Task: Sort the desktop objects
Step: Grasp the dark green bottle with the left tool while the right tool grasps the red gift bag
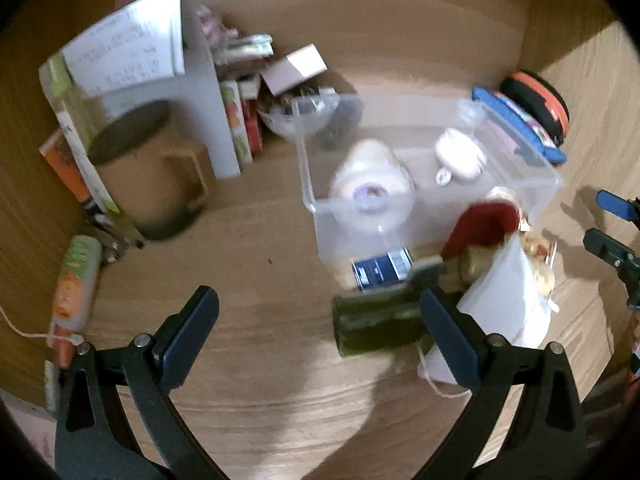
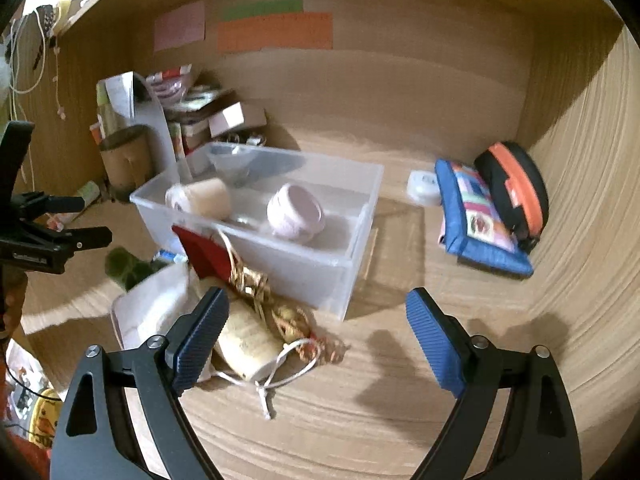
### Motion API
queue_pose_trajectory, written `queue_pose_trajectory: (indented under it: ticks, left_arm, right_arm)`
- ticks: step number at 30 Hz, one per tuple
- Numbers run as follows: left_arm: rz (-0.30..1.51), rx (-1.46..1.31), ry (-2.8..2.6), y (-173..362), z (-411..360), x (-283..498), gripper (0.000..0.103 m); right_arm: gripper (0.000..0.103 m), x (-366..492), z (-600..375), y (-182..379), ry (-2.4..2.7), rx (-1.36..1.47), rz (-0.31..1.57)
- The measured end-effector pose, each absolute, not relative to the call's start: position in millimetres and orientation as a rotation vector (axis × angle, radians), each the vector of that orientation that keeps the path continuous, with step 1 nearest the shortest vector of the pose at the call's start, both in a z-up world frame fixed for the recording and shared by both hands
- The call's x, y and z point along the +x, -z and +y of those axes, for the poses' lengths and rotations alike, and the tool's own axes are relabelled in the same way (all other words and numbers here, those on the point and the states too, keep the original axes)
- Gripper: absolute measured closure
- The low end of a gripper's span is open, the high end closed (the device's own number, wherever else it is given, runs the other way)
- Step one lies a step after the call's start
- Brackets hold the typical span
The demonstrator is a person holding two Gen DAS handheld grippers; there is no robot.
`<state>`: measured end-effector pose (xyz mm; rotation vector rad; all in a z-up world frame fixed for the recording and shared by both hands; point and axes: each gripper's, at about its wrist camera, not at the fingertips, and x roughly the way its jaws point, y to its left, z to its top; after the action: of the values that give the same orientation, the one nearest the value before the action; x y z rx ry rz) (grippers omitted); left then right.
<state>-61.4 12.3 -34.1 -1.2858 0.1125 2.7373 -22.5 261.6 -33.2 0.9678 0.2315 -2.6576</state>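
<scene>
A clear plastic bin (image 1: 532,178) (image 2: 352,264) stands mid-desk and holds a cream tape roll (image 1: 370,184) (image 2: 200,198) and a pale pink roll (image 1: 460,154) (image 2: 296,212). In front of it lie a dark green block (image 1: 376,320) (image 2: 126,266), a small blue box (image 1: 382,270), a red card (image 1: 484,222) (image 2: 206,254), a white drawstring pouch (image 1: 508,292) (image 2: 156,308) and a cream tube with gold ribbon (image 2: 248,336). My left gripper (image 1: 320,336) is open, its right finger beside the green block. My right gripper (image 2: 316,340) is open above the desk, its left finger over the tube.
A brown mug (image 1: 144,176) (image 2: 126,158), books and papers (image 1: 132,52) and small boxes crowd the back left. A blue pouch (image 2: 476,216) (image 1: 520,124) and a black-orange case (image 2: 514,184) (image 1: 538,100) lie at the back right. Wooden walls enclose the desk.
</scene>
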Motion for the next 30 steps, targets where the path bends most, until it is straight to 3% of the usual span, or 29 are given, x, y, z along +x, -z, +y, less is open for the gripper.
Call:
queue_pose_trajectory:
  ticks: [11,18,22,27,30]
  left_arm:
    - [0.157,-1.408,-2.642,70,28,-70,0.001]
    - [0.098,-1.405,-2.635,72,23,-75,0.001]
    - [0.106,-1.368,-2.654,70,23,-75,0.001]
    - [0.083,-1.353,-2.650,74,20,-79,0.001]
    - [0.080,-1.335,-2.645,73,20,-78,0.008]
  right_arm:
    - [0.016,-27,259,66,2.547,1.044,0.174]
    - [0.028,-49,237,72,2.483,1.048,0.161]
    - [0.047,-60,222,79,2.457,1.075,0.186]
    - [0.052,-68,212,83,2.441,1.076,0.201]
    - [0.052,-69,206,84,2.423,1.077,0.202]
